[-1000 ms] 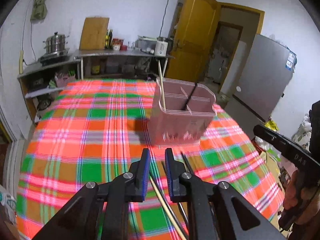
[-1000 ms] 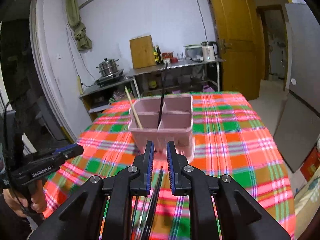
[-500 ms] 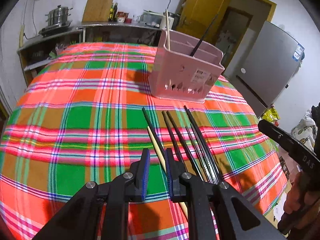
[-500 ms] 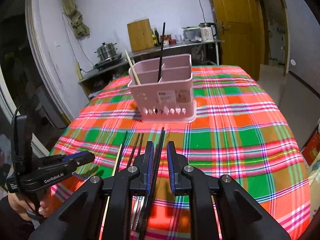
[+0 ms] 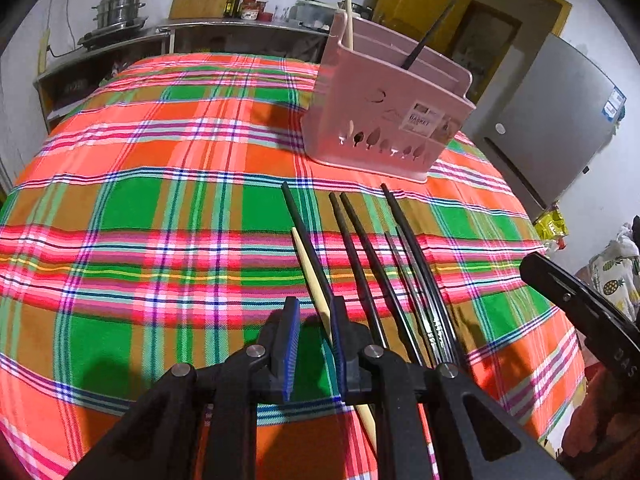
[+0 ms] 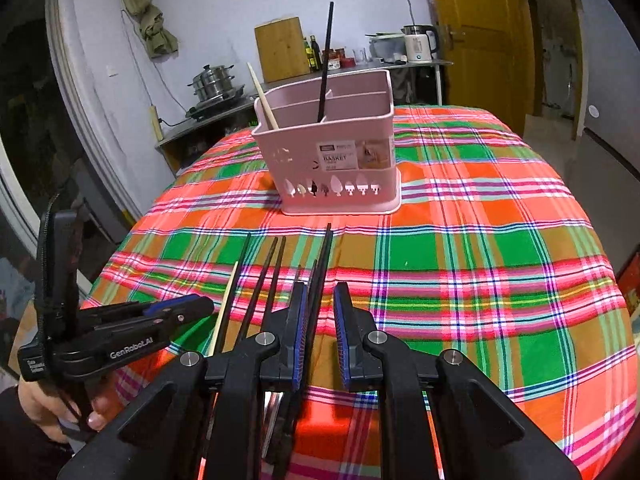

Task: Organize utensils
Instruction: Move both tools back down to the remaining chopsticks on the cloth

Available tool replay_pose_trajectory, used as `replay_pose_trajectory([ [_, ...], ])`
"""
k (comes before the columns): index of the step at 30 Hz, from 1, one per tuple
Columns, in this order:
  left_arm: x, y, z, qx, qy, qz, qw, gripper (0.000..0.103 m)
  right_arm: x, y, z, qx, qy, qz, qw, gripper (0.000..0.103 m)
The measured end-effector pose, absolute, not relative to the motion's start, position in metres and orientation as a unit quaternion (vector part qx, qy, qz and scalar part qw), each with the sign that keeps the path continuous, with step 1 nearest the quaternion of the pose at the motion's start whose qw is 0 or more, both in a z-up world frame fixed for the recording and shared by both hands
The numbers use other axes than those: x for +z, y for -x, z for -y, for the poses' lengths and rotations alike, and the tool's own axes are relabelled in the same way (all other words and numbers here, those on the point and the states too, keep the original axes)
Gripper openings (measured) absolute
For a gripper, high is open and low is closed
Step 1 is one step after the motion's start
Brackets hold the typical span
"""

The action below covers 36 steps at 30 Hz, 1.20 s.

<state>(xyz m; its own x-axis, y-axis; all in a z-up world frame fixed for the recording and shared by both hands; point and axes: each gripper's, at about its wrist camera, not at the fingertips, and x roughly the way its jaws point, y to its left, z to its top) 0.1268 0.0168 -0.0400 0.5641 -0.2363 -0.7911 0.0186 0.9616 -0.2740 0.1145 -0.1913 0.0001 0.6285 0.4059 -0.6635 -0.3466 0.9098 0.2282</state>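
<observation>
Loose chopsticks: a row of black chopsticks (image 5: 362, 248) and one pale wooden chopstick (image 5: 310, 276) lie side by side on the plaid tablecloth (image 5: 152, 208), near the table edge closest to the grippers, their tips pointing toward the basket.
Wooden chopstick: leftmost but one in the row, touching a black chopstick (image 5: 304, 232) that lies along its left side; in the right wrist view it shows as the pale stick (image 6: 224, 308) at the left end of the row.
Basket: a pink divided utensil basket (image 6: 332, 160) stands upright farther in on the table, just beyond the chopstick tips, with a label on its front wall.
In the basket: one wooden chopstick (image 6: 262, 96) leans in the left compartment; one black chopstick (image 6: 325, 64) stands in a compartment behind the centre divider.
Left gripper (image 5: 314, 344): low over the near table edge, jaws parted, with the wooden chopstick running between the blue pads and close to the right one; contact cannot be judged.
Right gripper (image 6: 320, 336): low over the same edge, jaws parted, with nothing between them; black chopsticks (image 6: 320, 276) pass just beside and under its left finger.
Background: a counter with a steel pot (image 6: 212, 82), cutting board (image 6: 282, 48) and kettle (image 6: 418, 42); a yellow door (image 6: 476, 32).
</observation>
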Motion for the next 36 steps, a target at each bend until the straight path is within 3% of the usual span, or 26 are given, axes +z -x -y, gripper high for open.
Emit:
replay_pose_trajectory([
  [17, -0.046, -0.136, -0.001, -0.036, 0.050, -0.466, 0.883, 0.028, -0.009, -0.120, 0.196, 0.208, -0.055, -0.386, 0.897, 0.014],
  [21, -0.046, -0.136, -0.002, -0.034, 0.044, -0.468, 0.882, 0.027, -0.008, -0.119, 0.196, 0.208, -0.056, -0.384, 0.898, 0.014],
  [25, -0.046, -0.135, -0.015, -0.033, 0.048, -0.470, 0.881, 0.017, -0.009, -0.120, 0.196, 0.208, -0.056, -0.385, 0.898, 0.014],
  [36, -0.046, -0.150, -0.034, -0.049, 0.043, -0.474, 0.878, 0.015, -0.026, -0.151, 0.177, 0.209, -0.044, -0.414, 0.885, 0.014],
])
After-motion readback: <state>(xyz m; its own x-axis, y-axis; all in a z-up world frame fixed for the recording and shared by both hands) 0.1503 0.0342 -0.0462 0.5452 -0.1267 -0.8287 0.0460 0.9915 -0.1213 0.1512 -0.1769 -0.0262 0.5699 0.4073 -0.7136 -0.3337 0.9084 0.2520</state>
